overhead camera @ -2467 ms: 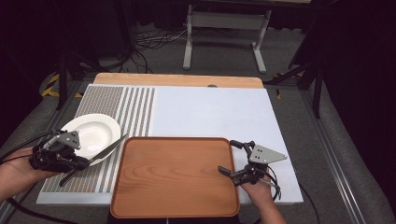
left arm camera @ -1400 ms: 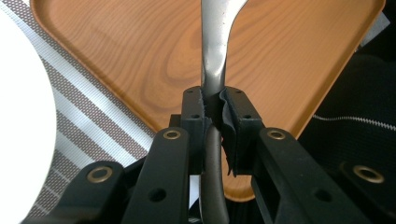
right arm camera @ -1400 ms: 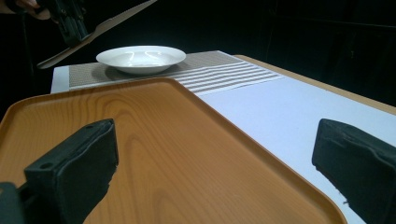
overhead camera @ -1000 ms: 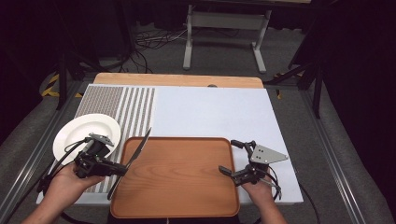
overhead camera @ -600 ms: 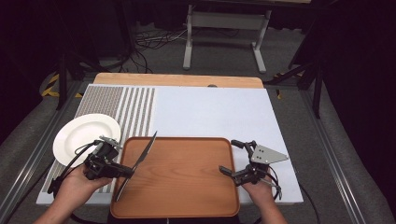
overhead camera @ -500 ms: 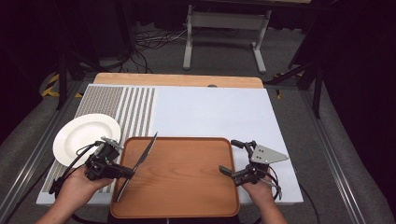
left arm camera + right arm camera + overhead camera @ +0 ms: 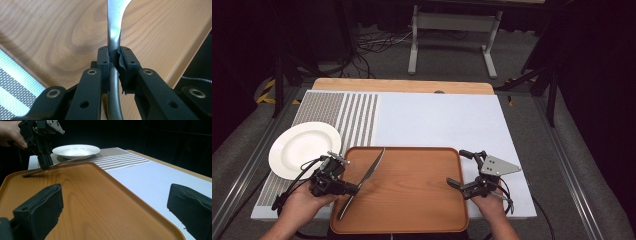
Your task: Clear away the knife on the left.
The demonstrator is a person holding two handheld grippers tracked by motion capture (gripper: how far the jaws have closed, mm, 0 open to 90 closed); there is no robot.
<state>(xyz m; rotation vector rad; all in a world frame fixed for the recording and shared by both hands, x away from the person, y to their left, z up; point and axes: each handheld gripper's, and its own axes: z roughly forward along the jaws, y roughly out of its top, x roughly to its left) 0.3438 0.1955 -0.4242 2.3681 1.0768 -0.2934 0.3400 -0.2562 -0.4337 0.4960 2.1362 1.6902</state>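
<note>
Left tool (image 7: 343, 186), knife (image 7: 364, 179) lower over tray (image 7: 412, 200)

Knife (image 7: 364, 181) polished metal; tray (image 7: 412, 200) smooth wood; plate (image 7: 304, 150) glossy white ceramic.

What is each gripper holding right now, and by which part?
The left gripper is clamped on the knife at its handle, near the blade, over the tray. The right gripper is open, holding nothing.

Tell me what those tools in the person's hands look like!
Both are black. The left tool trails a black cable. The right tool has a grey three-cornered plate on top and two thick black jaws with padded tips. Brass-coloured rivets dot the left one's arms. No sleeves are visible.
</note>
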